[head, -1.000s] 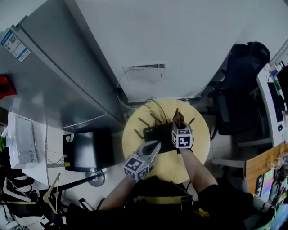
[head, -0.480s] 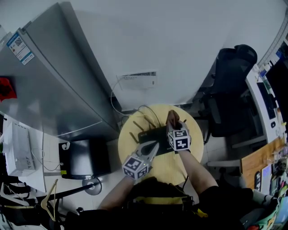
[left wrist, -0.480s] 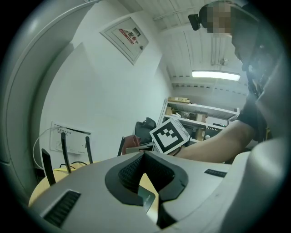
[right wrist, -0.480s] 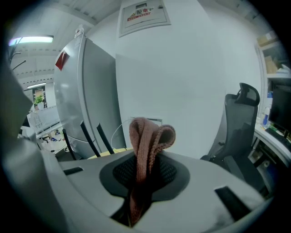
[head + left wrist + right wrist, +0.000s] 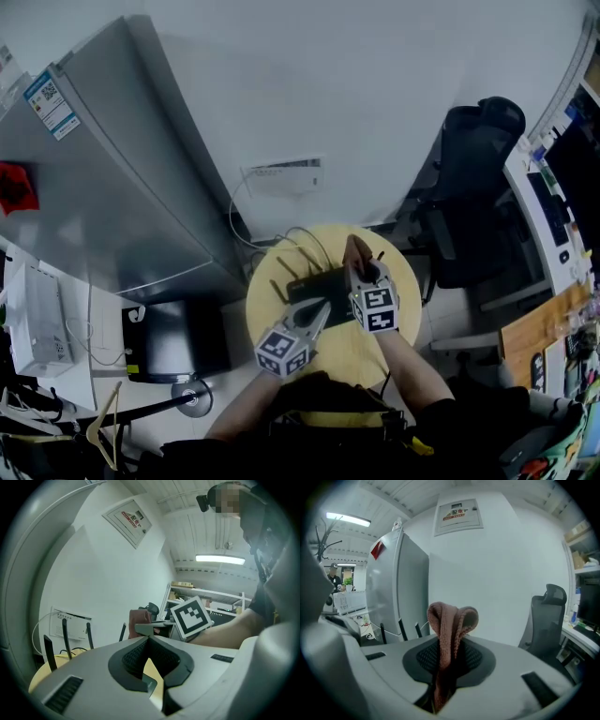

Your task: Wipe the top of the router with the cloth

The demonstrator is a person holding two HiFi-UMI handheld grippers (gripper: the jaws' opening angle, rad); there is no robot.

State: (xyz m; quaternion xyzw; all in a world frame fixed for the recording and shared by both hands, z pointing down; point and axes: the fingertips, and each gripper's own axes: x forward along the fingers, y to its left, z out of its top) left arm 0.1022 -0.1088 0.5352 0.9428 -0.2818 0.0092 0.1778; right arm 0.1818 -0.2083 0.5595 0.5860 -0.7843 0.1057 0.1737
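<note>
Now the router (image 5: 323, 284): flat and black, lying on the round yellow table (image 5: 265, 298), its antennas (image 5: 48, 651) pointing away from the person.
Cloth (image 5: 452, 617): reddish-brown and bunched, with a folded loop sticking out past the jaw tips. From the head view it sits over the far right part of the router's top.
Right gripper (image 5: 360, 272): clamped tight on the cloth, the fabric filling the gap between the jaws, reaching out over the router.
Left gripper (image 5: 322, 307): jaw tips together with nothing pinched. The tips are down at the router's near left edge and probably rest on it to steady it, though the head view is too small to be sure of contact.
Contact: whether the cloth is pressed on the lid or just above it, no view settles.
Progress: by my read the wipe is under way, since the cloth is gripped and sits over the top. The pictures cannot show how much of the lid has been covered. The left and near parts of the lid look like what is left for the cloth.
Around the table: cables (image 5: 281, 234) run up to a white wall box (image 5: 281, 176), a grey fridge (image 5: 94, 169) stands to the left, and an office chair (image 5: 473, 178) to the right.
</note>
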